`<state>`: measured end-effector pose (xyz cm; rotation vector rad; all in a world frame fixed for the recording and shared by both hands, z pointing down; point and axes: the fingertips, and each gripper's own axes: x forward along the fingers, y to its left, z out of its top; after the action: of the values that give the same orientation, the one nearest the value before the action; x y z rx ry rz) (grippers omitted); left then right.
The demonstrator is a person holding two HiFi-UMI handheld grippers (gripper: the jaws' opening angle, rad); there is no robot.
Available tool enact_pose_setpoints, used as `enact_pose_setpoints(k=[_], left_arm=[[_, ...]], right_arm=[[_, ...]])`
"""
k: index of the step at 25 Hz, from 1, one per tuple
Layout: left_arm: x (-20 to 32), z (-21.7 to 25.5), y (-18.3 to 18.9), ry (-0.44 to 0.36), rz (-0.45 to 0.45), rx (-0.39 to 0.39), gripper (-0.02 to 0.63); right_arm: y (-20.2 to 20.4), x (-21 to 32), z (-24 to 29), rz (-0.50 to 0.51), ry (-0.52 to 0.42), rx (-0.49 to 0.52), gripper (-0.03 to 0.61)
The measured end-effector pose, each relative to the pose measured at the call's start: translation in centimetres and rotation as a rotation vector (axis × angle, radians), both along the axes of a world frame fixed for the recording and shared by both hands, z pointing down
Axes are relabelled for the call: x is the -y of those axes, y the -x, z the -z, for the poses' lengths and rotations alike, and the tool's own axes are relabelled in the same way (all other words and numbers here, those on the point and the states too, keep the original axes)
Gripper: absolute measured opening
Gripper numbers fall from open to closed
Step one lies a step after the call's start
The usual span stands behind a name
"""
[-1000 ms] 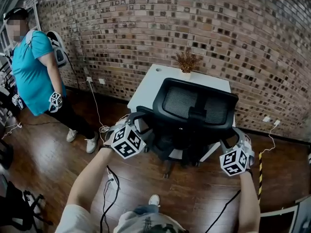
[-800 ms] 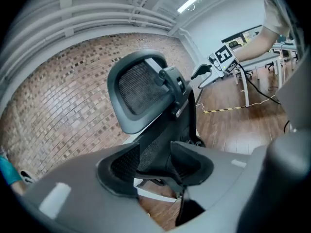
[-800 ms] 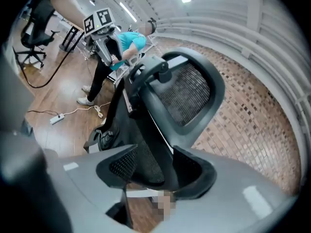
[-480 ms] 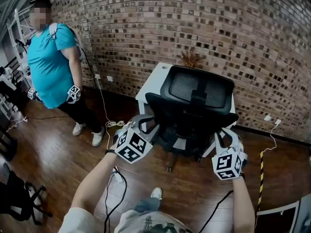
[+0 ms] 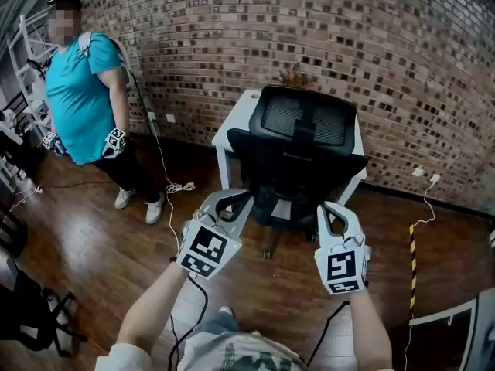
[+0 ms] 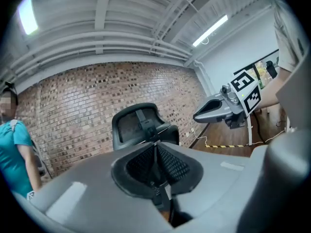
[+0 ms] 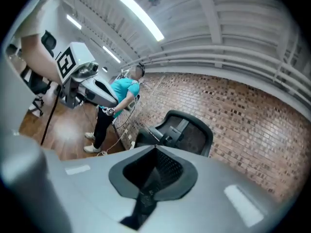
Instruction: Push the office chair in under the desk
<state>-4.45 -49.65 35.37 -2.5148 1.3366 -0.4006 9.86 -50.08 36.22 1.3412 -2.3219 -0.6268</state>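
Observation:
The black mesh-backed office chair (image 5: 298,149) stands with its back toward me, its seat reaching in under the white desk (image 5: 234,124) against the brick wall. My left gripper (image 5: 236,201) hovers just short of the chair's left side without touching it. Its jaws are closing, the tips all but together, with nothing between them (image 6: 156,143). My right gripper (image 5: 334,211) hangs short of the chair's right side, its jaws closing to meet, empty (image 7: 155,147). Both gripper views look past their tips at the chair (image 6: 138,125) (image 7: 187,130).
A person in a teal shirt (image 5: 77,99) stands at the left holding grippers. White cables (image 5: 179,188) lie on the wood floor by the desk leg. A dried plant (image 5: 294,77) sits on the desk. A yellow-black cable (image 5: 411,246) runs along the floor at right.
Both grippers came off the chair's armrests and drew back toward me while their jaws closed. The chair now stands farther in at the desk.

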Motion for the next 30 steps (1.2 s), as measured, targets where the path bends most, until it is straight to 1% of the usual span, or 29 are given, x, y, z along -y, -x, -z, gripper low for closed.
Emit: enact_pose_setpoints(k=[3, 8, 13, 16, 18, 23, 27, 30], left_arm=[[-2.2, 1.1, -1.0, -0.007, -0.020, -0.066, 0.023], [-6.0, 1.5, -0.7, -0.001, -0.033, -0.159, 0.017], [-9.4, 1.4, 1.1, 0.022, -0.015, -0.273, 0.017], [-11.2, 1.6, 2.2, 0.044, -0.007, -0.350, 0.017], [-12.2, 1.7, 2.8, 0.044, 0.001, -0.370, 0.017], [-14.2, 1.4, 3.5, 0.045, -0.003, -0.385, 0.017], [-15.4, 2.7, 3.6, 0.027, 0.012, -0.406, 0.017], [-16.4, 3.4, 3.5, 0.023, -0.001, -0.423, 0.017]], right_arm=[[1.4, -2.4, 1.2, 0.025, 0.019, 0.109, 0.002], [4.6, -6.6, 2.3, 0.059, 0.047, 0.253, 0.000], [8.2, -9.5, 2.3, 0.085, 0.085, 0.342, 0.000], [9.6, -11.2, 1.9, 0.077, 0.108, 0.388, 0.000], [10.2, -12.3, 1.7, 0.060, 0.115, 0.413, 0.000], [11.1, -14.3, 2.4, 0.023, 0.100, 0.464, 0.000], [11.2, -15.8, 3.5, 0.013, 0.088, 0.467, 0.000], [11.3, -16.8, 3.6, -0.002, 0.090, 0.466, 0.000]])
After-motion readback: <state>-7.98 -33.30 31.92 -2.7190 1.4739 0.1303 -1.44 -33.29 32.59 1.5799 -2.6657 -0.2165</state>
